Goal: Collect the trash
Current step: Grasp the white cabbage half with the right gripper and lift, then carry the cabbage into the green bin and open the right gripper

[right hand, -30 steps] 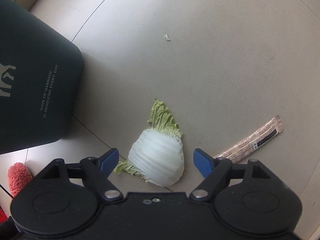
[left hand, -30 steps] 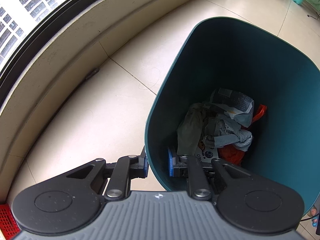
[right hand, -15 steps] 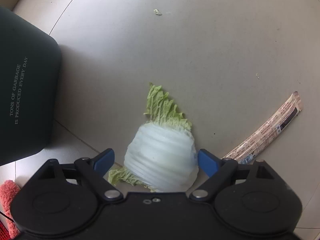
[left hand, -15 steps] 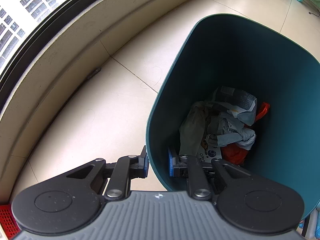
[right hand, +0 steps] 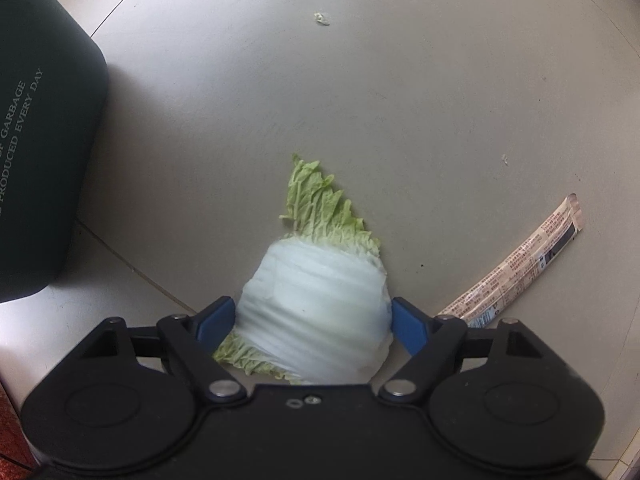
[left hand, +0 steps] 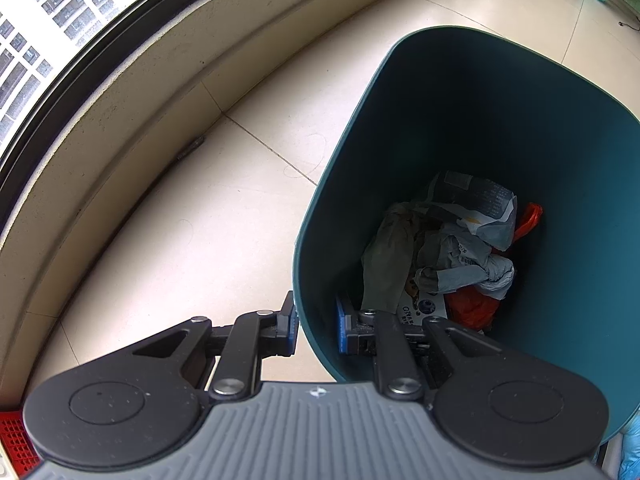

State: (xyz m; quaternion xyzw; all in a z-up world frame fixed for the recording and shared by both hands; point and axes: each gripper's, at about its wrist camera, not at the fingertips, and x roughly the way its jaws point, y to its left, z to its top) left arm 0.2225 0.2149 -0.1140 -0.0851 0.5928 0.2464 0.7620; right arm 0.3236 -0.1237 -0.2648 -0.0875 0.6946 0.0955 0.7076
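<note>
While the left gripper [left hand: 316, 330] clamps the near rim of the teal bin [left hand: 500, 120], crumpled trash [left hand: 448, 252] lies at its bottom. On the right wrist view, the right gripper [right hand: 312, 320] straddles the cabbage piece [right hand: 316, 304] on the floor [right hand: 400, 100], jaws wide and closing, a wrapper [right hand: 520, 264] lying just right.

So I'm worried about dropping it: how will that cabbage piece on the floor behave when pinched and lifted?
The cabbage piece has a thick white ribbed base, so it probably stays firm between the closing right gripper. Its thin green leaf edges will likely flop or tear. The smooth, rounded surface may slip.
</note>
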